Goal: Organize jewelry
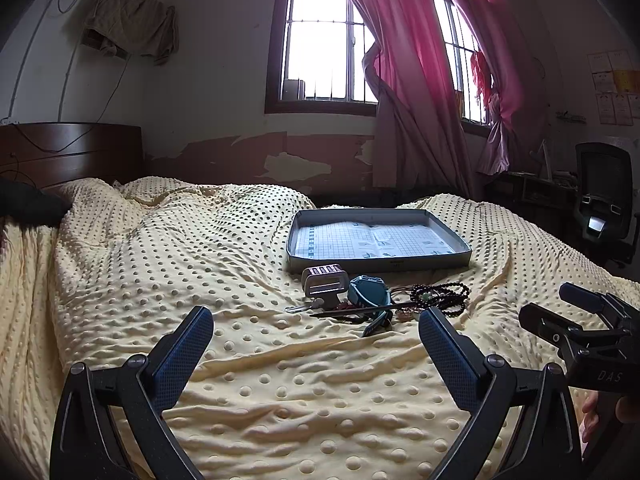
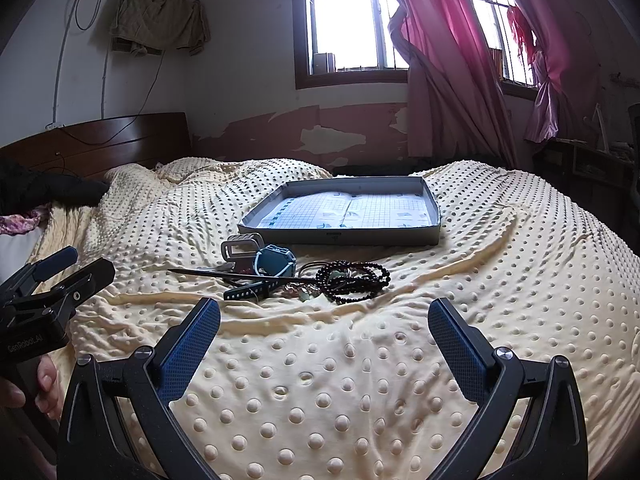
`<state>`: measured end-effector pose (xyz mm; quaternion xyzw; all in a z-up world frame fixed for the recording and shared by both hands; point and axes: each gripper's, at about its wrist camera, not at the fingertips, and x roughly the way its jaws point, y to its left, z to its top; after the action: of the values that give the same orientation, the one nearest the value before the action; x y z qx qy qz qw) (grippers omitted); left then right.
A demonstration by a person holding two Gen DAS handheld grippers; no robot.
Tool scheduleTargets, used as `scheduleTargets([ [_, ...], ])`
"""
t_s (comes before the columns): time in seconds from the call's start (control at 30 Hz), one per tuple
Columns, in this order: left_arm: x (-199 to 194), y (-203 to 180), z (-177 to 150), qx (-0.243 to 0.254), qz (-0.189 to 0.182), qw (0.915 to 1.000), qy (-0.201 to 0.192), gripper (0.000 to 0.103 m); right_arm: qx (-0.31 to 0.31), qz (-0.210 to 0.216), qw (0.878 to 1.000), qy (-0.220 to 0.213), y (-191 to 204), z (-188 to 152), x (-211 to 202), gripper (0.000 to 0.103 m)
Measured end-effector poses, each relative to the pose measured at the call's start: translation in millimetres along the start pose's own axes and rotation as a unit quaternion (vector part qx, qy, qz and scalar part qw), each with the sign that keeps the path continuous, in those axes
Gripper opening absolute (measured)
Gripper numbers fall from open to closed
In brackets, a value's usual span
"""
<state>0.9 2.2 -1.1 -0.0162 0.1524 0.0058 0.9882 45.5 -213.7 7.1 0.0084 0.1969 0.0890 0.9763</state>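
Both claws, left claw and right claw, gape wide and empty; the bead necklace should be pinched by its bunched strands, then lifted clear into the tray.

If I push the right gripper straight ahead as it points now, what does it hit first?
Probably the jewelry pile: the right gripper, open, points over bare blanket toward the dark bead necklace and watch strap. The tray lies beyond. Depth is uncertain.
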Motion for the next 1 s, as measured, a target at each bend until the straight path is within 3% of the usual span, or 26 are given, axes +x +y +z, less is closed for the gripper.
scheduleTargets([
  [0.73, 0, 5, 2, -0.003, 0.004, 1.0, 0.004, 0.103, 0.0, 0.0, 1.0, 0.001, 0, 1, 0, 0.102],
  [0.9, 8, 5, 2, -0.009, 0.01, 0.9995, 0.028, 0.103, 0.014, -0.003, 1.0, 0.005, -6, 0, 0, 0.102],
  [1.0, 17, 7, 0, -0.025, -0.005, 0.998, 0.057, 0.103, 0.042, -0.008, 0.999, 0.009, -16, 1, 0, 0.102],
])
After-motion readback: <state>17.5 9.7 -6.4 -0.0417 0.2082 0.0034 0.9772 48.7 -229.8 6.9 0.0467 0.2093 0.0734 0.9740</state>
